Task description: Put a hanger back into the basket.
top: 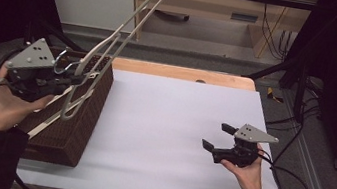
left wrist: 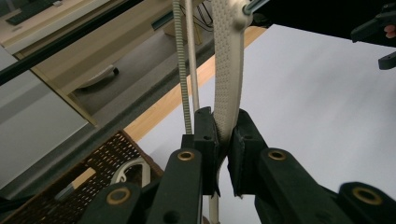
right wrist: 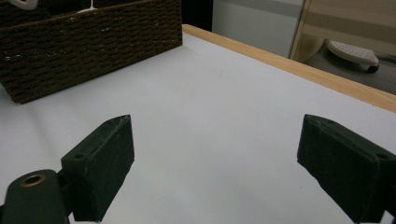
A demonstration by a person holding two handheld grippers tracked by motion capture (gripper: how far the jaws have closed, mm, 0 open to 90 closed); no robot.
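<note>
Left claw (left wrist: 223,144) clamps a pale hanger (top: 112,48), lifting it above the wicker basket (top: 79,116); right claw (top: 215,136) hovers wide open, holding nothing, over the white surface (top: 167,124).

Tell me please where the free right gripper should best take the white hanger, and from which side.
Probably the long straight arm of the white hanger, above the left gripper, which already clamps it low. That arm stands clear in the air above the basket. The open right gripper could approach from the table side.

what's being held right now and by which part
The left hand-held gripper is shut on a cream clothes hanger, pinching its flat textured arm. The right hand-held gripper is open, holding nothing.
</note>
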